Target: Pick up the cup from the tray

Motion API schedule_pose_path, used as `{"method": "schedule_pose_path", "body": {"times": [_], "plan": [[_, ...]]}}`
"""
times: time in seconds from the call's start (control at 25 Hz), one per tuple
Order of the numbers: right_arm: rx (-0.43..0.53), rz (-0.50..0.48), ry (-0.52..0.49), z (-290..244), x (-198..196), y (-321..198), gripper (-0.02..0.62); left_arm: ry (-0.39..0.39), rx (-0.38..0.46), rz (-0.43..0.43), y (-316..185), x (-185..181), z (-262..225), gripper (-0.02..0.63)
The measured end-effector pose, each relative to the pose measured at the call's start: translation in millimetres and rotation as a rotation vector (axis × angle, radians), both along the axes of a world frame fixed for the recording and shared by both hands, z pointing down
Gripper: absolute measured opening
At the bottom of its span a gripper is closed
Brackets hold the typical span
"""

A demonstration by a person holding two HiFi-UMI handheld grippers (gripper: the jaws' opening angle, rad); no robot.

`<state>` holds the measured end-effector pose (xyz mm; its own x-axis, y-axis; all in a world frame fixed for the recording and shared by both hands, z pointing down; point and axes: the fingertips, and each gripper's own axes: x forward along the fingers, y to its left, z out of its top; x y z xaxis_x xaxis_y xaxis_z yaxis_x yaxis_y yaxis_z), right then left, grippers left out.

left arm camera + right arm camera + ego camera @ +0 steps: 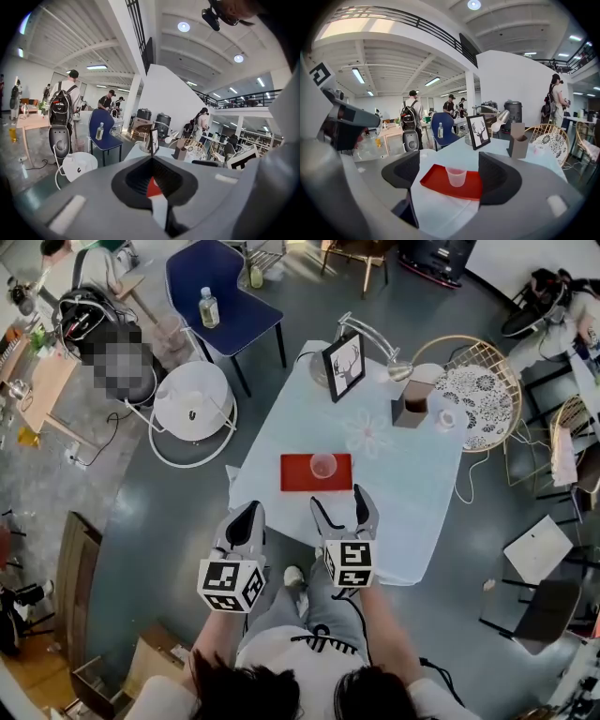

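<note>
Cup [322, 465] is seen from the head view standing upright on a red tray [295, 474], near the middle of a pale table [412, 493]. Both tools are held at the table's near edge. The right gripper [339, 499] is spread wide just short of the tray, and the left gripper [250, 508] is closed beside it. A framed deer picture [343, 365] and a brown cardboard holder [411, 404] are set at the far side of the table.

In the left gripper view, the left gripper [152, 160] is shown with its jaws pressed together at the tips and nothing caught between them. Only a sliver of the tray [152, 187] is glimpsed through the gap lower down.

In the right gripper view, the right gripper [449, 165] is shown with its jaws fully parted and empty. The cup [456, 176] is framed between them but farther off, untouched, on the tray [436, 180], with the framed deer picture [478, 132] behind it.
</note>
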<state>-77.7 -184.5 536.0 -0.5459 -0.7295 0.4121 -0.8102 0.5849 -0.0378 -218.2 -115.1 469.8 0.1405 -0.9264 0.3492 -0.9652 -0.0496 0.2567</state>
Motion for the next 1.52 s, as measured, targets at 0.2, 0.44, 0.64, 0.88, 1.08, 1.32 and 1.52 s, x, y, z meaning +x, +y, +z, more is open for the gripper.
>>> {"method": "schedule_pose_path", "body": {"times": [0.2, 0.44, 0.64, 0.88, 1.08, 1.32, 1.52], "plan": [[-0.034, -0.031, 0.053, 40.6, -9.7, -16.8, 0.407, 0.005, -0.058, -0.011, -12.4, 5.3, 23.1, 0.0], [-0.064, -0.023, 0.06, 71.7, -17.2, -43.3, 0.407, 0.003, -0.09, -0.034, -31.7, 2.9, 38.5, 0.0], [-0.062, -0.059, 0.111, 90.4, -29.6, -55.9, 0.407, -0.008, -0.138, -0.047, -41.7, 2.5, 52.7, 0.0], [-0.071, -0.027, 0.159, 105.7, -30.1, -72.4, 0.385, -0.009, -0.17, -0.057, -43.3, 5.6, 59.3, 0.0], [-0.075, -0.049, 0.183, 107.9, -34.0, -75.2, 0.336, -0.025, -0.204, -0.063, -40.8, 1.5, 68.8, 0.0], [-0.042, -0.051, 0.167, 91.9, -30.3, -73.8, 0.331, -0.018, -0.189, -0.05, -47.1, 5.7, 65.6, 0.0], [-0.035, 0.003, 0.123, 73.1, -8.7, -79.3, 0.328, -0.026, -0.166, -0.021, -55.0, 17.2, 63.3, 0.0]]}}
